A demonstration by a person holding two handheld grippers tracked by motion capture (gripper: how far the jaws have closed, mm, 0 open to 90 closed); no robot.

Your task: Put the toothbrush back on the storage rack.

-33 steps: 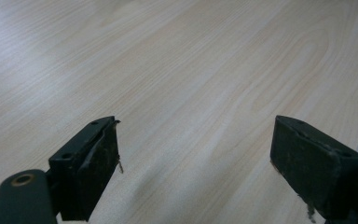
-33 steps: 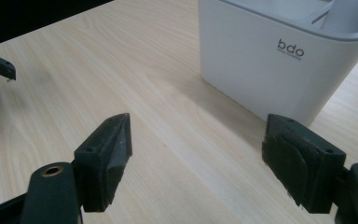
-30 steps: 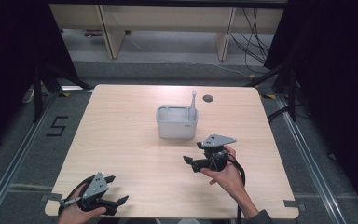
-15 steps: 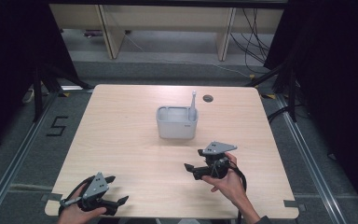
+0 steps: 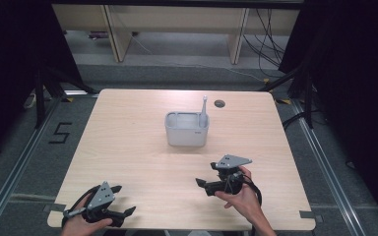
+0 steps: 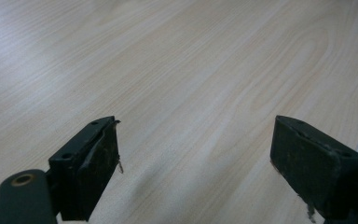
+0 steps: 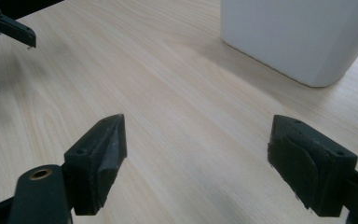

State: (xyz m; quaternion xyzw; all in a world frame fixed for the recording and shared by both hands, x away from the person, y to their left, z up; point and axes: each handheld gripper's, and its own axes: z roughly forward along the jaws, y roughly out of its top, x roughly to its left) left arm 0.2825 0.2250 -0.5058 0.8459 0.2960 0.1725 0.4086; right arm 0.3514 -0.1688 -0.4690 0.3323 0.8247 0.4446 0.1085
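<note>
While the right gripper (image 5: 203, 186) hung low over the desk (image 5: 128, 142) with its jaws wide apart and nothing between them, having just been opening further, the white holder (image 5: 187, 130) stood well ahead of it, with a toothbrush (image 5: 203, 110) upright in its right compartment. By my judgement the placing step was finished and the hand was in the release and retreat step, so the next move called only for pulling back without touching the holder. The left gripper (image 5: 125, 200) rested far to its left at the near edge, jaws also apart and empty.
</note>
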